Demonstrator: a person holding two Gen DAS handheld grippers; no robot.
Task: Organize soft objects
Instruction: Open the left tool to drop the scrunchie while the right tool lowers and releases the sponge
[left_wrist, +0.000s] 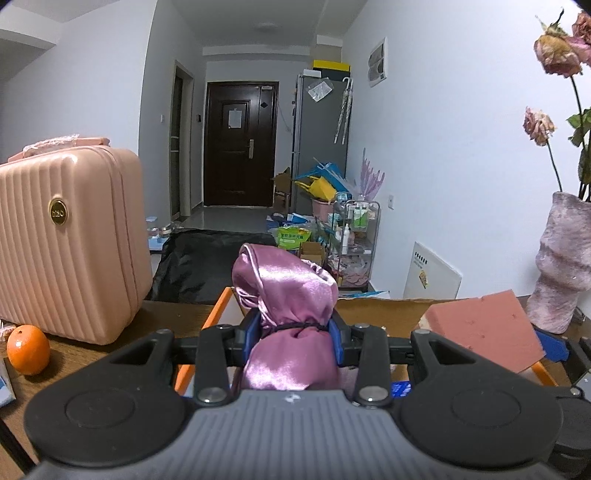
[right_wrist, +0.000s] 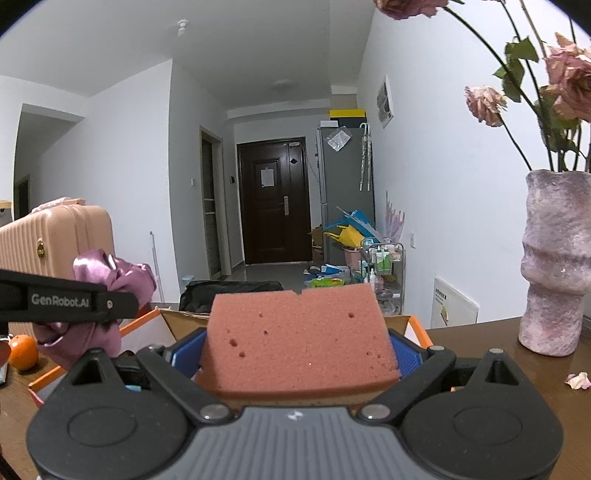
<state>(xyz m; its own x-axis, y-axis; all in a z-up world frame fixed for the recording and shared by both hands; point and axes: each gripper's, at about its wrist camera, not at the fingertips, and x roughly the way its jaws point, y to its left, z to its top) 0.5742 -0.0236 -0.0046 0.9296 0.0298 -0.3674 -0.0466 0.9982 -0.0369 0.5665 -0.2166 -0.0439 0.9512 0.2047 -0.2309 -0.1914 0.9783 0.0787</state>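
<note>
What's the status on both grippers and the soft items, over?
Left gripper shut on purple satin bundle. Right gripper shut on pink sponge. Both above the orange-edged box. Nothing in the way.

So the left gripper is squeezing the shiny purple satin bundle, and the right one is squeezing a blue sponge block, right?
Nearly. The right gripper does squeeze a sponge block, but that porous block is pink, not blue; only the gripper's pads beside it are blue. The right wrist view shows this. The left gripper is indeed shut on the shiny purple satin bundle.
</note>
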